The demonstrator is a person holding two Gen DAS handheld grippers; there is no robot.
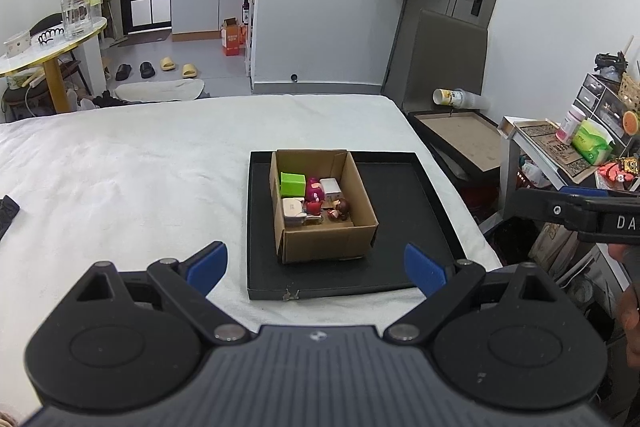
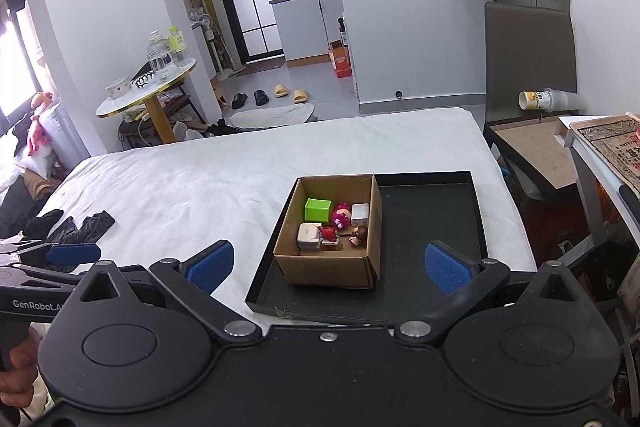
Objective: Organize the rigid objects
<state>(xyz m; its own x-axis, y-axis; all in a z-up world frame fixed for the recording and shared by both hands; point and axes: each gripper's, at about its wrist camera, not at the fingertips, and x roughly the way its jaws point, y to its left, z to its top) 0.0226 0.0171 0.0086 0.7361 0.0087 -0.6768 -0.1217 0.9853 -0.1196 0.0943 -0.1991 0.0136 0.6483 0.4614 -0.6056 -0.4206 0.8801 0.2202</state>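
Note:
A cardboard box (image 1: 326, 241) (image 2: 328, 269) stands on the left part of a black tray (image 1: 408, 227) (image 2: 436, 227) on a white bed. In the box lie a green cube (image 1: 292, 183) (image 2: 318, 209), a magenta figure (image 1: 315, 191) (image 2: 341, 219), two white boxes (image 1: 331, 187) (image 1: 294, 211) and small figurines (image 1: 340, 209) (image 2: 359, 235). My left gripper (image 1: 316, 269) is open and empty, above the tray's near edge. My right gripper (image 2: 328, 265) is open and empty, in front of the box.
The white bed (image 1: 140, 163) (image 2: 200, 179) spreads left. Dark clothes (image 2: 80, 227) lie at its left side. A dark side table (image 1: 460, 135) (image 2: 532, 151) and cluttered shelves (image 1: 580, 147) stand right. A round table (image 1: 48, 47) (image 2: 148, 91) stands beyond the bed.

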